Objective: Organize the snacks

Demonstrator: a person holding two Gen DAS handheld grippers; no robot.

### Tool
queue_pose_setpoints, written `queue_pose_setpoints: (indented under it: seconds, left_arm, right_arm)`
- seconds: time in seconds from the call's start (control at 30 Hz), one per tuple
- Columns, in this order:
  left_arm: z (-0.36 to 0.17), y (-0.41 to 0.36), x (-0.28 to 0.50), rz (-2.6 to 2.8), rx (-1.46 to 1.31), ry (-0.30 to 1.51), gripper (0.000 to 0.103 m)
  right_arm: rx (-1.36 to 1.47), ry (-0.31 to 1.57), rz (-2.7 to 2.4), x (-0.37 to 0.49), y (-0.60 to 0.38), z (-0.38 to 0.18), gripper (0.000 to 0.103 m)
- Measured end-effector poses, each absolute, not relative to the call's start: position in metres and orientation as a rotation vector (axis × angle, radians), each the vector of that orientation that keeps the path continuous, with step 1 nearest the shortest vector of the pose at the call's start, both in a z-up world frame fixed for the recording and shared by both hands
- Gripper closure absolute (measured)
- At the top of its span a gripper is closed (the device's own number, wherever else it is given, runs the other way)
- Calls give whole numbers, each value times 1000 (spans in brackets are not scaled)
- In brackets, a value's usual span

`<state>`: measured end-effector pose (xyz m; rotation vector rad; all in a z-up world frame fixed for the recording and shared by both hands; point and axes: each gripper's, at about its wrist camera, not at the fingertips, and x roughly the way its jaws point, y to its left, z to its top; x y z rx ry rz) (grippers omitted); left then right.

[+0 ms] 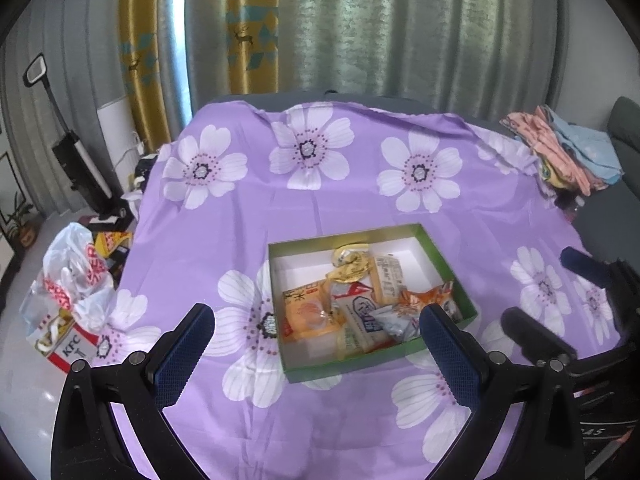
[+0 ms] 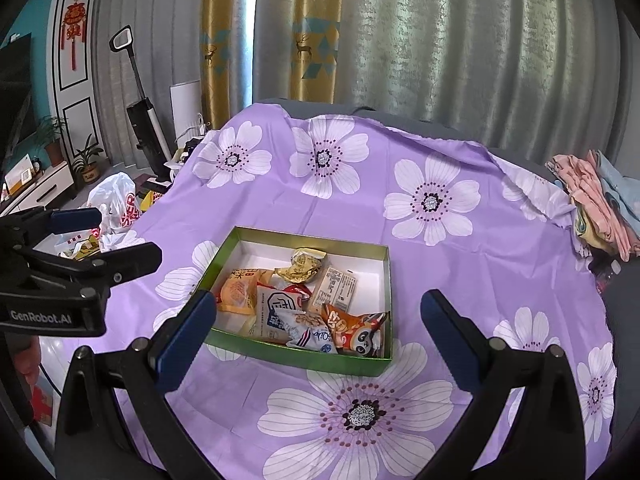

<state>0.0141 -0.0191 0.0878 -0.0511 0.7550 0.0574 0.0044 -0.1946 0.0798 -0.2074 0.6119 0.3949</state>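
purple floral cloth (image 2: pixel 400 240) – green box (image 2: pixel 344 362) | grey curtains (image 2: pixel 480 40) behind

Shallow green cardboard box (image 2: pixel 296 354) sits mid purple floral tablecloth (image 2: pixel 360 200); wrapped snack packets (image 2: pixel 280 304) inside; folded clothes pile (image 2: pixel 600 196) far right.

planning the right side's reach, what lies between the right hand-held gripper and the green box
Only bare purple flowered cloth. In the right wrist view, the right hand-held gripper hangs open just short of the green box, with nothing lying on the stretch between.
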Motion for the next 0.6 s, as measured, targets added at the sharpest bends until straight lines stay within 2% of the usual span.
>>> queue_pose_setpoints:
  seconds: [0.6]
  left_arm:
    - [86,-24,18,45,-51,752,1]
  right_arm:
    - [-214,600,401,6,-194,89,0]
